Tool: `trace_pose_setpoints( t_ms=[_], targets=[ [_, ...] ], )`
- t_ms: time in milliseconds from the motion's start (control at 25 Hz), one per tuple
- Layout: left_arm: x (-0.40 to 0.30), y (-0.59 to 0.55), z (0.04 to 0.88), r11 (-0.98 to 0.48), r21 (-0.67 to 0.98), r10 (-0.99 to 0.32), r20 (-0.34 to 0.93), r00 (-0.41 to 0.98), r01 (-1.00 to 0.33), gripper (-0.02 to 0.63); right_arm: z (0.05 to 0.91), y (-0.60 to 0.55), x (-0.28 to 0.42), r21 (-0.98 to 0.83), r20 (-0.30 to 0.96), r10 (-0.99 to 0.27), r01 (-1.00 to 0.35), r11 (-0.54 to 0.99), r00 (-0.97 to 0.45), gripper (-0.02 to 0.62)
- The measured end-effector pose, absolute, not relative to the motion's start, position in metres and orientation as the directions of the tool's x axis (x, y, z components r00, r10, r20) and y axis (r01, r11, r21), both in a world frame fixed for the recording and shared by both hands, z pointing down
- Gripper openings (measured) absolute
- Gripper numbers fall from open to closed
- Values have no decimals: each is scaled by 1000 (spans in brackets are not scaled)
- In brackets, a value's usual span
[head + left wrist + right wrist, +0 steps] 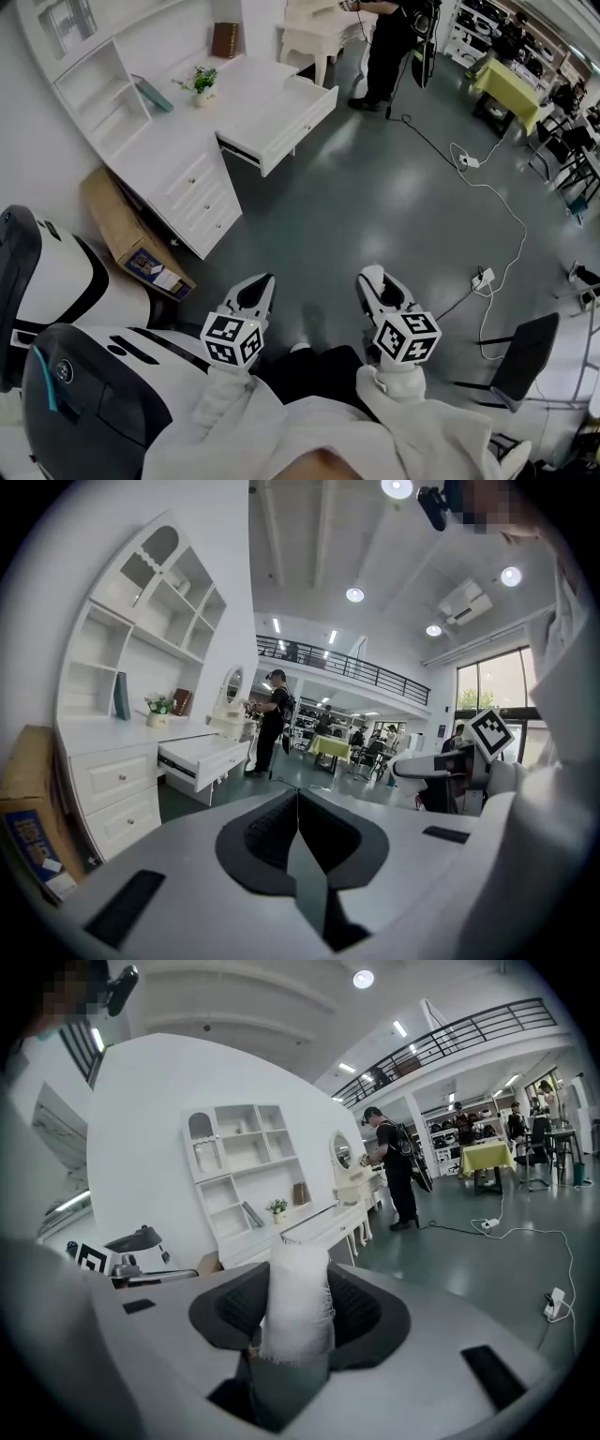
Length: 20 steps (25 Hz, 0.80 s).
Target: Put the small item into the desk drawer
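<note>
Right tongs grip a small white gauze-like roll between their pads; the left tongs are closed on nothing. Both hang well short of the open drawer, which juts out from the white desk.

The roll looks soft and stands proud of the pads, so a jolt on the way could let it slide out. Letting go before the drawer's front lip is passed would likely drop it on the floor. Coming in low risks knocking that lip.

Between the tongs and the drawer the floor is bare — an easy straight path. A cable trails to the right of the drawer, and a person stands just beyond it. A cardboard box leans against the desk on the drawer's left — best to stay central.
</note>
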<state>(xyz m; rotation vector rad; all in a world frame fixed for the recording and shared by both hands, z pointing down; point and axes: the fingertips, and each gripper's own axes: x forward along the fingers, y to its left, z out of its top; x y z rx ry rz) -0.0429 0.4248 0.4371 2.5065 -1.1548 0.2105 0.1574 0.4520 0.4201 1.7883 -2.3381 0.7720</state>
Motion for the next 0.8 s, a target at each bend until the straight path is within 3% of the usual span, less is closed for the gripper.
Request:
trace_pose_setpoints(
  t_ms=[800],
  targets=[
    [-44, 403, 449, -577, 280, -706, 301, 641, -767, 18, 436, 416, 149, -347, 388, -853, -913, 217, -350, 193]
  ],
)
